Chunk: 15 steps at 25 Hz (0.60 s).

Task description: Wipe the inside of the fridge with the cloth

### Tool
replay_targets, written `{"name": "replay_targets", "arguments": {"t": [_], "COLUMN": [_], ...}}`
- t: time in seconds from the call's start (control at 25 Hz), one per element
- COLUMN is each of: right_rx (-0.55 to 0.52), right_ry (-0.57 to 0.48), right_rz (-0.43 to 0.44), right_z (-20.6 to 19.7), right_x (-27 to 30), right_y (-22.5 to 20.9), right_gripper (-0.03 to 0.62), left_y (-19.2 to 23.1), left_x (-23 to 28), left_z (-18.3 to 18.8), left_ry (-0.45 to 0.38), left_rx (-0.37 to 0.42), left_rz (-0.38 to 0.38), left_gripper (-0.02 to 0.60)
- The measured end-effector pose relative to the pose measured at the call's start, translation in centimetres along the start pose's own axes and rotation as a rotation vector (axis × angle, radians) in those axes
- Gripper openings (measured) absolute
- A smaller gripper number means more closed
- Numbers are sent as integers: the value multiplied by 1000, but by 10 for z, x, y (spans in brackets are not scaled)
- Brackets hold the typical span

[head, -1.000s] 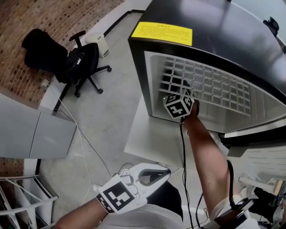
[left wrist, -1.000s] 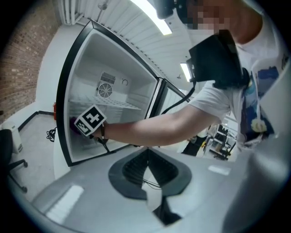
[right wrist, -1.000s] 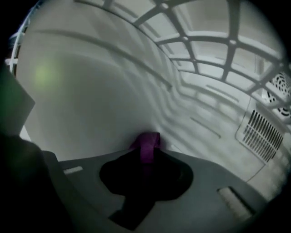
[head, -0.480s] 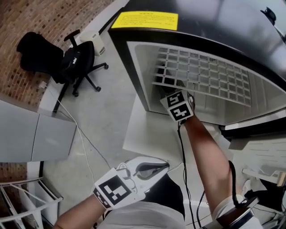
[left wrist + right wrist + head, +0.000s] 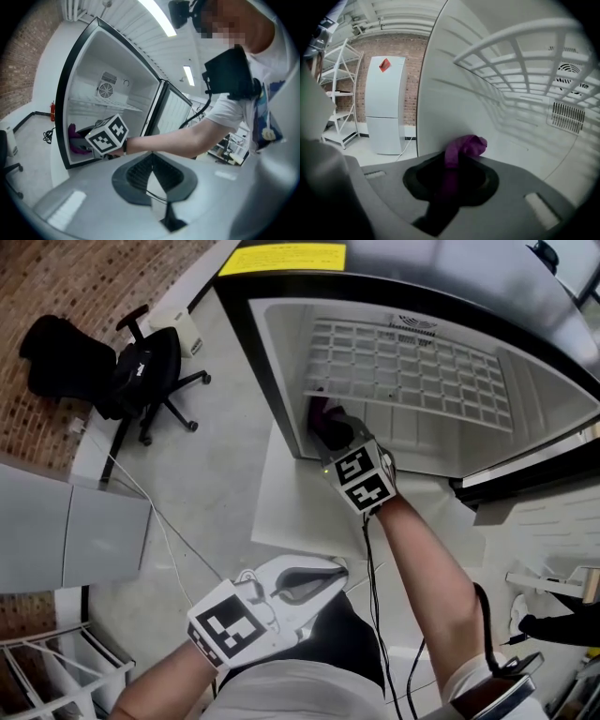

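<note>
Right tool (image 5: 336,439) clamps purple cloth (image 5: 465,146) inside fridge (image 5: 281,357).

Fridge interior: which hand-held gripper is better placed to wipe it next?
Right. The right hand-held gripper is shut on the purple cloth and reaches inside the fridge, beside its side wall under the wire shelf. The left hand-held gripper is shut, empty, and well outside the fridge.

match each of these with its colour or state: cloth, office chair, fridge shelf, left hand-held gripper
Things:
1 cloth
2 office chair
3 fridge shelf
4 left hand-held gripper

Colours or states:
a black
b shut, empty
c purple
d white grid

Pairs: 1-c, 2-a, 3-d, 4-b
</note>
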State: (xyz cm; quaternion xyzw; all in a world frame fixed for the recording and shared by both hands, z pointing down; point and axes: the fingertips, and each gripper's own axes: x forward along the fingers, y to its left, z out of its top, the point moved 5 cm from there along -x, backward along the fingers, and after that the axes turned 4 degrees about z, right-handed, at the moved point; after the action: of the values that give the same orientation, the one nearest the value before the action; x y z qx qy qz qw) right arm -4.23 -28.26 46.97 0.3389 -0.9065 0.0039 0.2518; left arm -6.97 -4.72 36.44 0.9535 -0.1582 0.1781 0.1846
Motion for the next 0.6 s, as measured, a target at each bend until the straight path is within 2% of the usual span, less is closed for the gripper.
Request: {"name": "replay_targets", "arguments": {"t": [0.6], "right_rx": [-22], "right_ry": [42], "right_rz": [15], "right_z": [-11], "right_x": [-16], "right_y": [41], "right_gripper": [74], "left_y": [-22], "left_x": [-20], "left_z": [-17], "left_ry": [0], "left_rx": [11], "left_rz": [-33], "left_gripper": [5]}}
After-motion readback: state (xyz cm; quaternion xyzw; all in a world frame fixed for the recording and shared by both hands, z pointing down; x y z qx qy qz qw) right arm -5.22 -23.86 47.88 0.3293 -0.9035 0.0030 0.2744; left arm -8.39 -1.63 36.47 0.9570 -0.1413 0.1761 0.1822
